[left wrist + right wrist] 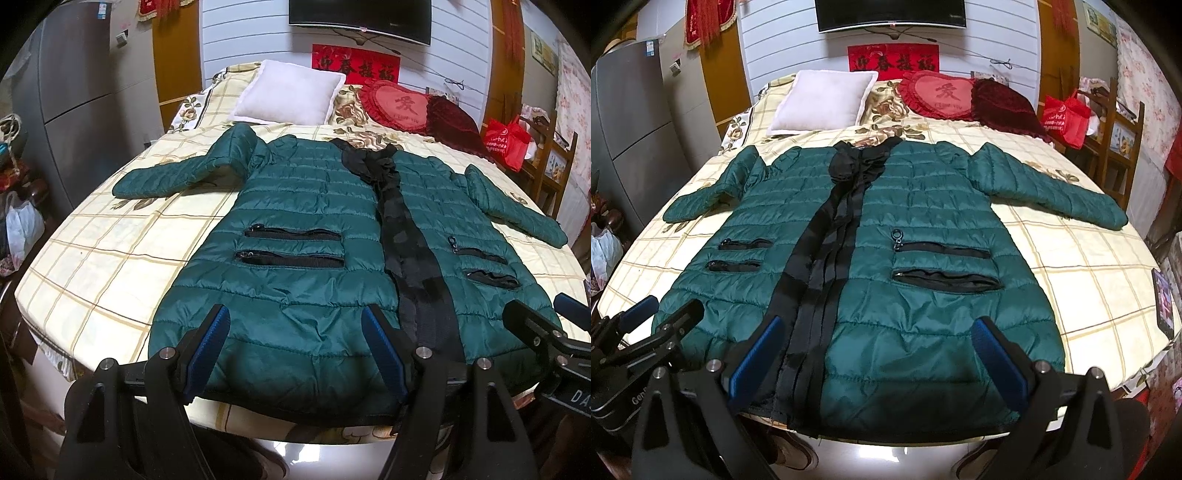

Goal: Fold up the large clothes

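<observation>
A dark green quilted coat with a black front placket lies flat and face up on the bed, both sleeves spread out to the sides; it also shows in the right wrist view. My left gripper is open and empty above the coat's left hem. My right gripper is open and empty above the right hem, and its fingers show at the right edge of the left wrist view. The left gripper's fingers show at the lower left of the right wrist view.
The bed has a cream checked sheet. A white pillow and red cushions lie at the head. A grey fridge stands left, a chair with a red bag right. A tablet lies at the bed's right edge.
</observation>
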### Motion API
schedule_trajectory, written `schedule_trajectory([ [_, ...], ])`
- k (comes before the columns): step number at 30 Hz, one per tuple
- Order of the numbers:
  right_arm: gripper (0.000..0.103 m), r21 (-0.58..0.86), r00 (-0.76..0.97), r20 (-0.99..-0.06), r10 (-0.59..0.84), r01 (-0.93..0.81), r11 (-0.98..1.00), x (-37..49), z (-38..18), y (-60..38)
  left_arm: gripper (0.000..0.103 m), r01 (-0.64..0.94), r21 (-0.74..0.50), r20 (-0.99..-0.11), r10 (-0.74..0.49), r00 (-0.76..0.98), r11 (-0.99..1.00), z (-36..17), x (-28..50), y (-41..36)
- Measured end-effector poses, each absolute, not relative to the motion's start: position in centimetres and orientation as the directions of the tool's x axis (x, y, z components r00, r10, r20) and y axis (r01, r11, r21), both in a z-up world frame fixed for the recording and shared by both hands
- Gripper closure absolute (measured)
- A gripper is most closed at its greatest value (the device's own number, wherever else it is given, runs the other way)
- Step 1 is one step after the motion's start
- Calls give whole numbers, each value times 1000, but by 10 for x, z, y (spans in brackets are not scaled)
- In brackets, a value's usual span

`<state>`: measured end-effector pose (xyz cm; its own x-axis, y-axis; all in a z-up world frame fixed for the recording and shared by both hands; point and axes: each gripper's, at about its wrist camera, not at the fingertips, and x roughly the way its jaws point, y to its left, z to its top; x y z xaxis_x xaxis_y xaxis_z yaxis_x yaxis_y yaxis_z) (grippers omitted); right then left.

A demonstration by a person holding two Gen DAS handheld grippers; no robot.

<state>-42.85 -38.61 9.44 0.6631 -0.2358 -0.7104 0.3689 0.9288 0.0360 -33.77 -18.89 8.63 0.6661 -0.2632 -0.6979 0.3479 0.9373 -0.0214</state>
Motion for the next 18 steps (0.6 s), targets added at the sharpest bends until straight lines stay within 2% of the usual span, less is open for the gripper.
schedule_trajectory([
  [18,1,38,650,-724,-229,369,928,-428,94,-386,44,351,-16,-693,-263,671,936,89,-339,-191],
])
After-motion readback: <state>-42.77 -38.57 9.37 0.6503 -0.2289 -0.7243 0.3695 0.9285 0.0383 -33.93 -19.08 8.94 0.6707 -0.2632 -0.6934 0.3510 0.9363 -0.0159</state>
